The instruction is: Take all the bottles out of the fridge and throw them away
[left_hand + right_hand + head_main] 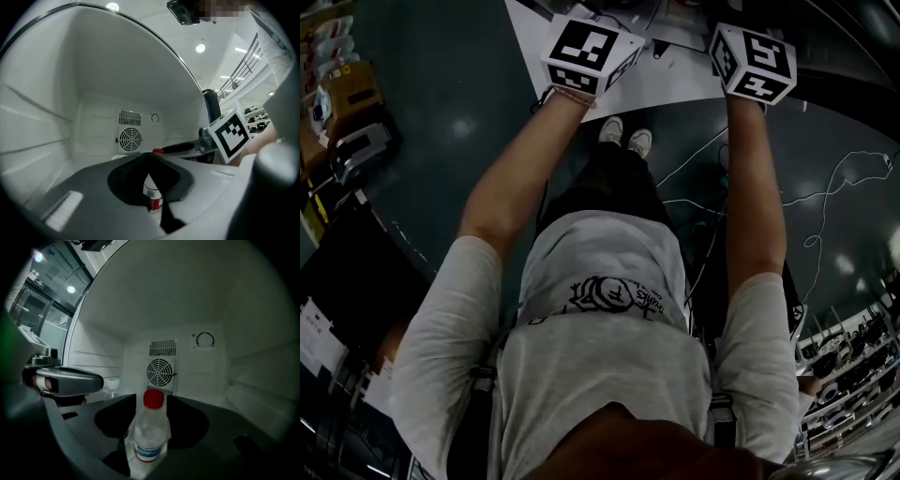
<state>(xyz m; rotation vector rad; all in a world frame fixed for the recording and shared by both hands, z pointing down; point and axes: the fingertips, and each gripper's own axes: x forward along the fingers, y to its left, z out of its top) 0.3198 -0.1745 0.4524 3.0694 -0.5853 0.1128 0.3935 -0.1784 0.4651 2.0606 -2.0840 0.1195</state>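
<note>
Both grippers reach into the white fridge [187, 296]. A clear bottle [150, 432] with a red cap and a blue and red label stands upright between the jaws of my right gripper [152, 425]. Those jaws are spread wide, with a pad close on either side of it. My left gripper [152, 176] has its jaws a little apart. In their gap shows a red-capped bottle [152, 194], seemingly beyond the pads; I cannot tell whether it is the same one. In the head view only the marker cubes show, left [586, 56] and right [753, 64].
The fridge's back wall carries a round fan grille [161, 371] and a dial [205, 339]. A white-capped container [111, 381] stands near the left gripper's tip [96, 379]. Ribbed side walls [33, 126] close in on both sides. Cables [825, 202] lie on the floor behind.
</note>
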